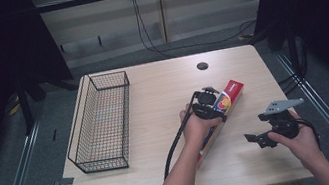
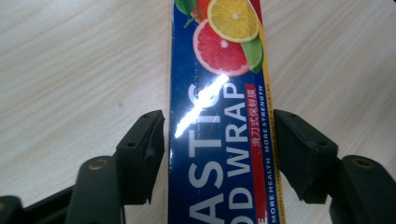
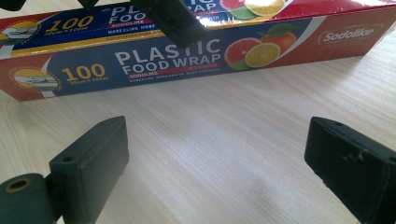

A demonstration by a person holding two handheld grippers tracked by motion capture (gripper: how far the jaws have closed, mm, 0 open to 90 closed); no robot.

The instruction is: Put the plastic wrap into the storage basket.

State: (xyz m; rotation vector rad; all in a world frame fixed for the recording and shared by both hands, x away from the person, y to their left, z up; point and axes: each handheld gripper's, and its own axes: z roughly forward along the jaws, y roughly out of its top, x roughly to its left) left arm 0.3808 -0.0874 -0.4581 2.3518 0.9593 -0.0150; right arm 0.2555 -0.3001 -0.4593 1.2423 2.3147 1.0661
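Both jaws of the left gripper (image 2: pixel 218 154) are spread astride the long blue-and-red plastic-wrap carton (image 1: pixel 223 108); should be closed squarely mid-length. Beside the carton, the right gripper (image 1: pixel 261 138) is held wide, empty.

We see a pale wood-grain worktop (image 1: pixel 166 173) with rounded corners and a small dark round hole (image 1: pixel 202 66) near its far edge. On its left side stands a black wire basket (image 1: pixel 101 121), long and narrow, running from front to back. Right of the middle lies a long box of plastic food wrap (image 1: pixel 233 92), flat on the surface and set at a slant, well apart from the basket.
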